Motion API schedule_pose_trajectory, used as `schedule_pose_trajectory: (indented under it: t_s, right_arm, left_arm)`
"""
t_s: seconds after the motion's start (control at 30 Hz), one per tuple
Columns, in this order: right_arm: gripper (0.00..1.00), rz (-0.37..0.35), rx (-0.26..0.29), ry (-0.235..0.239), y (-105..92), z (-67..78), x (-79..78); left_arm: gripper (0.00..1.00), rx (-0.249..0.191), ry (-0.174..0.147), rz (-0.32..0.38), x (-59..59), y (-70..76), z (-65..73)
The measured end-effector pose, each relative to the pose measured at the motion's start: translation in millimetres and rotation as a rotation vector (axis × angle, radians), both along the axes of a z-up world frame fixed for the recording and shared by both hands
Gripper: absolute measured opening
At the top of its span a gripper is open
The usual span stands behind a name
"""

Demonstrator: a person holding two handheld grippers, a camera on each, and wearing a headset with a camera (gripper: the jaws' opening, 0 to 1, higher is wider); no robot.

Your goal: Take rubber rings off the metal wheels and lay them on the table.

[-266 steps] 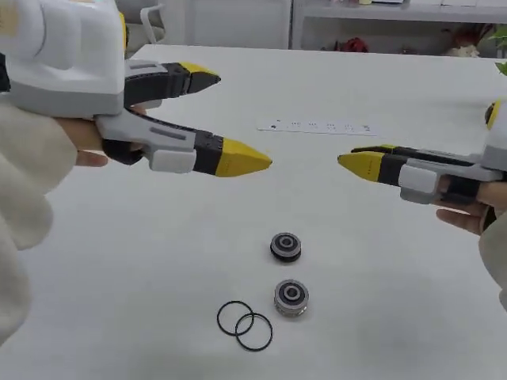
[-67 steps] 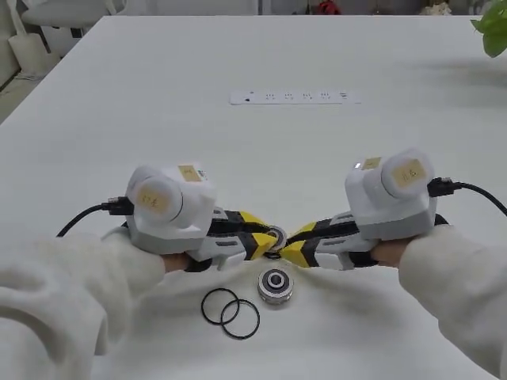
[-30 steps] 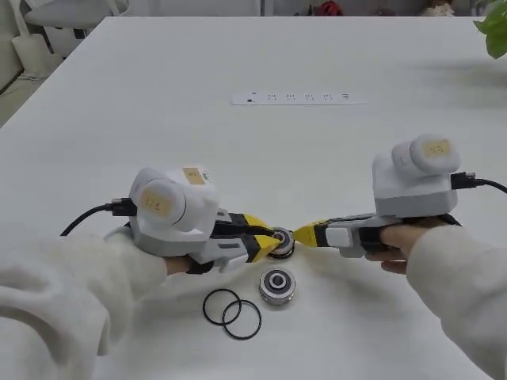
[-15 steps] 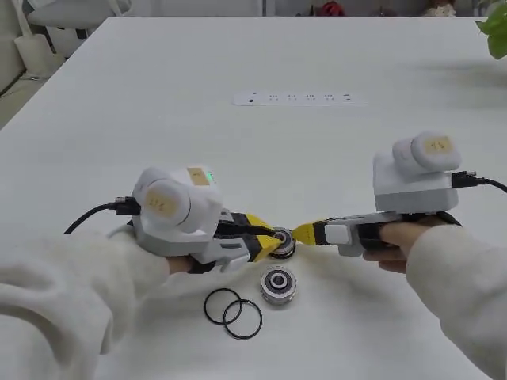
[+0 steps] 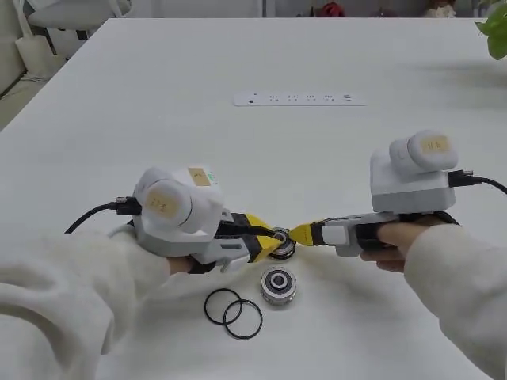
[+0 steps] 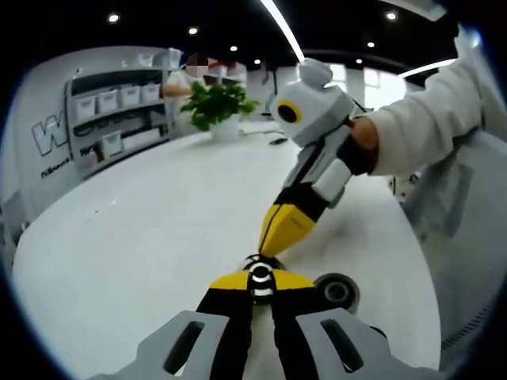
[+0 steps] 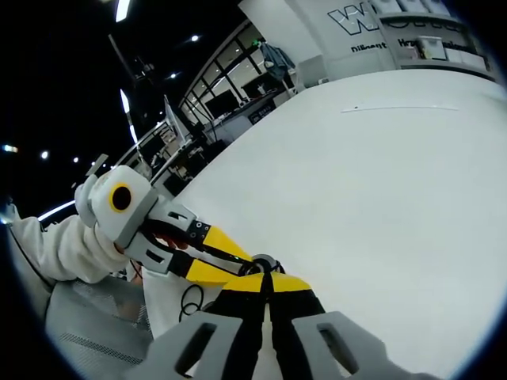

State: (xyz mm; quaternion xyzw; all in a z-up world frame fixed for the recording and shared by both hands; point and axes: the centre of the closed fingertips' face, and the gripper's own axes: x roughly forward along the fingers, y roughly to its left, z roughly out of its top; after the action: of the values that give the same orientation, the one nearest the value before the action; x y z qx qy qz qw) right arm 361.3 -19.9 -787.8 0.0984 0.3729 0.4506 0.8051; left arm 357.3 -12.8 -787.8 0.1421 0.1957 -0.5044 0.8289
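My left gripper point(image 5: 273, 242) is shut on a metal wheel point(image 5: 283, 245) and holds it just above the table; the same wheel point(image 6: 260, 278) sits between its yellow tips point(image 6: 260, 283). My right gripper point(image 5: 295, 233), rolled on its side, comes in from the right with its tips pinched together on the rubber ring at the wheel's edge point(image 7: 264, 262). A second wheel point(image 5: 278, 284) with its black ring on lies flat just in front. Two loose rubber rings point(image 5: 223, 305) point(image 5: 244, 318) lie overlapping on the table near the left gripper.
A white power strip point(image 5: 299, 99) lies farther back on the white table point(image 5: 238, 158). A black cable point(image 5: 91, 215) trails from the left gripper and another point(image 5: 483, 184) from the right. A green plant point(image 5: 495, 32) stands at the far right corner.
Both grippers came down and met at one wheel, which the left took hold of. The right gripper rolled onto its side and closed at the wheel's edge. Almost nothing moved in the last half second.
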Motion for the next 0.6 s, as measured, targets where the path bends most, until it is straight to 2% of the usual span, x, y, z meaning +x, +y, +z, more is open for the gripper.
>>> schedule_pose_trajectory:
  t_s: [0.6]
  right_arm:
    - [0.00,0.022,0.013,0.000,4.7,1.7,-2.3]
  left_arm:
    - [0.09,-0.001,0.000,0.000,-0.5,0.1,0.1]
